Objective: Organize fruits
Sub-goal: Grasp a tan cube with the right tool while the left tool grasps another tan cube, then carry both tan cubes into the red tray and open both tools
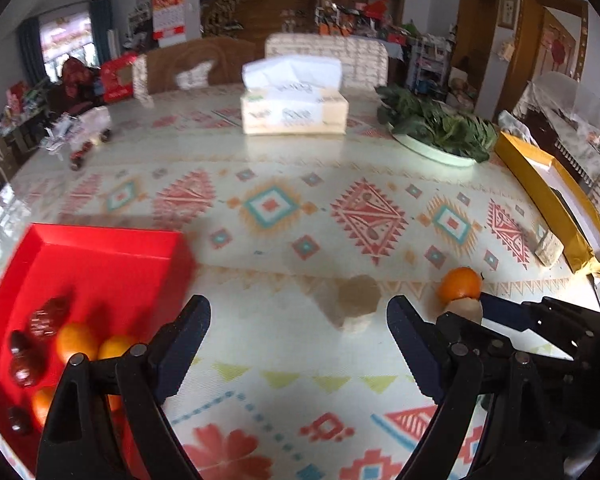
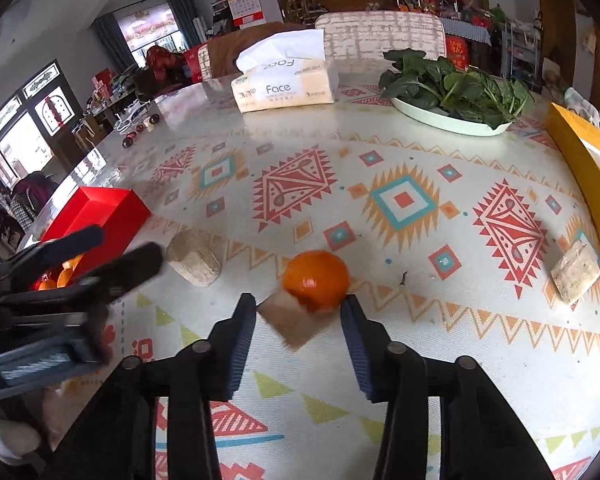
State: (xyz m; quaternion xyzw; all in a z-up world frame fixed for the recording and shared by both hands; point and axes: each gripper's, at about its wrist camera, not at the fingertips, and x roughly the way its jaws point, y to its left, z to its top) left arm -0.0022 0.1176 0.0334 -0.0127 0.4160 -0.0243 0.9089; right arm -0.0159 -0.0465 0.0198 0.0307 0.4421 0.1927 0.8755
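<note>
An orange rests on the patterned table just ahead of my right gripper, which is open and empty, its fingertips to either side of a small beige block under the orange. The orange also shows in the left wrist view. My left gripper is open and empty above the table. A red tray at its left holds oranges and dark red fruits. The red tray shows in the right wrist view.
A beige cylinder block stands ahead of the left gripper. A tissue box, a plate of greens, a yellow box and a flat beige block lie on the table. Chairs stand behind.
</note>
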